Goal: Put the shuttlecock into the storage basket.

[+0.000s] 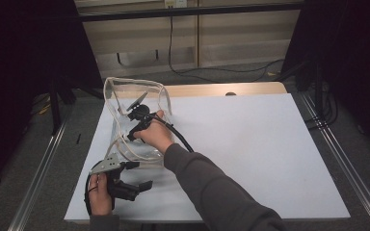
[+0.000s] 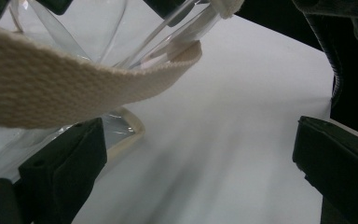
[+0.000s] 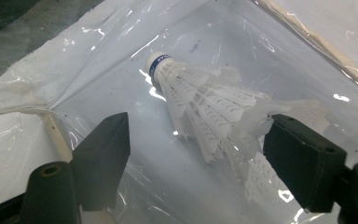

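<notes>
On my left, my left gripper (image 1: 142,185) sits low at the near edge of the white table (image 1: 250,154), jaws spread wide and holding nothing. In its own view the cream strap (image 2: 74,88) of the clear bag (image 1: 125,96) drapes across above the jaws, and the bag's bound edge lies just beside the left jaw; I cannot tell whether it touches.

Further right, my right gripper (image 1: 137,108) is reached into the mouth of that bag. Its jaws stand apart with no pad pressing on anything. Between and just beyond them lies 1 white shuttlecock (image 3: 205,107) on the bag's clear floor.

What matters for my next move is its long axis: it runs from the cork tip, far and up-left in the right gripper view, down to the feather skirt close against my right jaw. The right hand (image 1: 156,134) is clearly the nearer of the 2. I judge the shuttlecock now rests free inside the bag.
</notes>
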Motion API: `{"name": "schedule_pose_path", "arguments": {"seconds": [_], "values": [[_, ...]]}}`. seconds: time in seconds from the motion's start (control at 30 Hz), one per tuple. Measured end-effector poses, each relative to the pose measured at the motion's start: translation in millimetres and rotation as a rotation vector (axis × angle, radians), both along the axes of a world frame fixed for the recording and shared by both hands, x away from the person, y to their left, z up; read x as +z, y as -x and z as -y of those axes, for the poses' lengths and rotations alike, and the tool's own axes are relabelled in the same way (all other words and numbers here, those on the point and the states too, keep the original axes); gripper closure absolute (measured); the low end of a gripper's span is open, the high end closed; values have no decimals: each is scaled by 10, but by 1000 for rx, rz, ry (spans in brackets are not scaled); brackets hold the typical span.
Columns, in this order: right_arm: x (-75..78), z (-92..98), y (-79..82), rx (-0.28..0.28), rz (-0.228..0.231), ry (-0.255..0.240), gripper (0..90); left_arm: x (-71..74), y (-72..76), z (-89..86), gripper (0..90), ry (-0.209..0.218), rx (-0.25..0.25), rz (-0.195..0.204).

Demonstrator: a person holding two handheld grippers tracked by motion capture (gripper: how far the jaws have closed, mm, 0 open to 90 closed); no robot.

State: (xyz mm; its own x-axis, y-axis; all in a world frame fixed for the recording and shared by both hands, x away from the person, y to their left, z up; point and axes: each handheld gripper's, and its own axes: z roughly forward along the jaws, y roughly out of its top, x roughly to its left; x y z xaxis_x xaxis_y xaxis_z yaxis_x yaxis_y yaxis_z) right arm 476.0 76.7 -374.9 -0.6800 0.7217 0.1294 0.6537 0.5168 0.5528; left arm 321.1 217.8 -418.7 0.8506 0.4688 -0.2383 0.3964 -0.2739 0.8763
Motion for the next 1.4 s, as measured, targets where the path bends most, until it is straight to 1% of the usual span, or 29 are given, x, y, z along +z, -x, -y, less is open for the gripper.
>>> {"name": "schedule_pose_path", "arguments": {"seconds": [0.1, 0.2, 0.27, 0.33, 0.37, 0.43, 0.6, 0.8, 0.83, 0.87, 0.93, 1.03, 1.4], "values": [[26, 15, 6, -12, 4, -7, 221, -1, -1, 0, 30, -3, 0, 0], [50, 33, 16, -4, 10, 6, 220, 4, 0, -1, 29, -2, -1, 2], [69, 44, 24, -13, 10, 10, 218, 5, 1, 0, 30, -3, -3, 4], [75, 55, 29, -10, 3, 13, 209, 5, 5, 3, 30, -2, -2, 1], [82, 60, 35, -15, 0, 12, 207, 5, 5, 4, 29, -1, -2, 1], [92, 68, 39, -9, 9, 2, 207, 8, 5, 5, 29, -5, -3, 4], [136, 83, 69, 2, 12, -3, 202, 8, 6, 5, 29, -2, -2, 3], [217, 109, 126, 21, 9, -28, 192, 9, 4, 4, 30, -4, -6, 5], [237, 104, 143, 12, 8, -37, 187, 9, 8, 7, 29, 2, -1, 2], [255, 117, 147, 30, 17, -40, 187, 10, 6, 6, 29, -1, -5, 4], [293, 122, 175, 31, 12, -60, 182, 9, 7, 8, 29, -4, -6, 5], [338, 145, 220, 51, 19, -70, 176, 10, 5, 8, 30, -3, -8, 5], [475, 263, 339, 88, 30, -121, 169, 15, 14, 16, 29, -4, -9, 5]]}}
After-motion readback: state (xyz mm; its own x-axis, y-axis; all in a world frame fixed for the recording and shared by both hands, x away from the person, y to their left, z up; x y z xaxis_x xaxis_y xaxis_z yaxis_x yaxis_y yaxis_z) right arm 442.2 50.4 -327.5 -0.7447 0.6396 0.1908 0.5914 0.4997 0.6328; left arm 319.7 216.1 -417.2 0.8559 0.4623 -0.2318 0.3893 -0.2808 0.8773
